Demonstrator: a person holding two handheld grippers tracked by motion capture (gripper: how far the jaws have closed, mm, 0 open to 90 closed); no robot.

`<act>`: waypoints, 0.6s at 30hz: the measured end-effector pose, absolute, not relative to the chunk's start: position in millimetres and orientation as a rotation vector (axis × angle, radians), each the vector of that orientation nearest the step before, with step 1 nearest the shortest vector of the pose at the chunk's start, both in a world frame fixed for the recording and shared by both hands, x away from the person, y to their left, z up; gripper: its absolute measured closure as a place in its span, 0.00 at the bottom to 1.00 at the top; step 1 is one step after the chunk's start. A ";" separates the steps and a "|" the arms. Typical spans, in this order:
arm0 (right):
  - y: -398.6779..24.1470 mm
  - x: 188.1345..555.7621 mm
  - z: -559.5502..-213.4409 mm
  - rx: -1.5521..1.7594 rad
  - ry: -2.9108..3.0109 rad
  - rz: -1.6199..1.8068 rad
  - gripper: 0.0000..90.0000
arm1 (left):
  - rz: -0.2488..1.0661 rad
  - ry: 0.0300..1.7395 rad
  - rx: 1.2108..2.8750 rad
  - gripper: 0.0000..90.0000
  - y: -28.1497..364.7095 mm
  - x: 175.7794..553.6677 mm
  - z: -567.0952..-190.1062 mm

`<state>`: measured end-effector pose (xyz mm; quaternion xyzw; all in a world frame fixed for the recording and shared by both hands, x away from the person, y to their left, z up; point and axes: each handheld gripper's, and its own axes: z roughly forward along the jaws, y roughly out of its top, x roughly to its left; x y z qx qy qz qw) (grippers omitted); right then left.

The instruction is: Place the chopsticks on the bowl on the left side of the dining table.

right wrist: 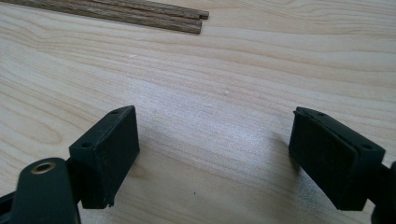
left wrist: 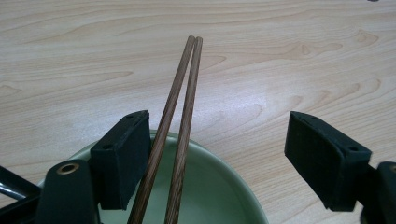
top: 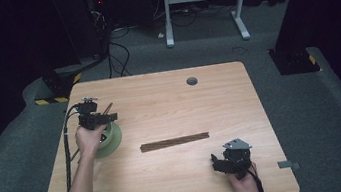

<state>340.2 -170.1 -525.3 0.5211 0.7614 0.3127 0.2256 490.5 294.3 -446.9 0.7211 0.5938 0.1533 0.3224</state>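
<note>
Two slim, round, dark-grained wooden chopsticks (left wrist: 180, 126) stand in a smooth pale-green bowl (left wrist: 224, 186), leaning between the left gripper's (left wrist: 215, 158) wide-apart jaws, close against one pad and clear of the other. Their long axis runs straight ahead of the jaws, tips together over the light wood table (left wrist: 280, 60).

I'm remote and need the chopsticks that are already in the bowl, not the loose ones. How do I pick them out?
Start at the wooden table and go to its left side, where a pale green bowl sits under the left tool. The pair of chopsticks leans out of that bowl between the open jaws, unlike the bundle lying flat mid-table.
</note>
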 end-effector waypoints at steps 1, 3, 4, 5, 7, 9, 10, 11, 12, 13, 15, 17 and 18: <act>-170.1 340.2 -525.3 1.437 2.099 0.862 0.18 | 0.401 1.555 1.900 0.26 294.3 490.3 -447.0; -170.1 340.2 -525.3 1.437 2.099 0.862 0.18 | 0.399 1.550 1.913 0.26 294.6 490.0 -447.1; -170.1 340.2 -525.3 1.437 2.099 0.862 0.18 | 0.396 1.545 1.920 0.26 294.4 489.8 -447.3; -170.1 340.2 -525.3 1.437 2.099 0.862 0.18 | 0.391 1.544 1.919 0.26 294.1 489.6 -447.4; -170.1 340.2 -525.3 1.437 2.099 0.862 0.18 | 0.384 1.537 1.927 0.26 293.7 489.3 -447.4; -170.1 340.2 -525.3 1.437 2.099 0.862 0.18 | 0.377 1.533 1.928 0.26 293.2 489.1 -447.4; -170.1 340.2 -525.3 1.437 2.099 0.862 0.18 | 0.377 1.531 1.928 0.26 293.1 489.1 -447.3; -170.1 340.2 -525.3 1.437 2.099 0.862 0.18 | 0.374 1.530 1.926 0.26 293.2 489.1 -447.3; -170.1 340.2 -525.3 1.437 2.099 0.862 0.18 | 0.375 1.529 1.925 0.26 293.4 489.2 -447.2; -170.1 340.2 -525.3 1.437 2.099 0.862 0.18 | 0.374 1.528 1.927 0.26 293.4 489.1 -447.1; -170.0 340.1 -525.3 1.436 2.100 0.863 0.18 | 0.371 1.524 1.930 0.26 293.4 488.9 -447.2; -170.0 340.1 -525.2 1.435 2.101 0.863 0.18 | 0.369 1.521 1.936 0.27 293.0 488.5 -447.2; -170.0 340.1 -525.3 1.435 2.101 0.863 0.18 | 0.367 1.520 1.937 0.27 292.7 488.4 -447.2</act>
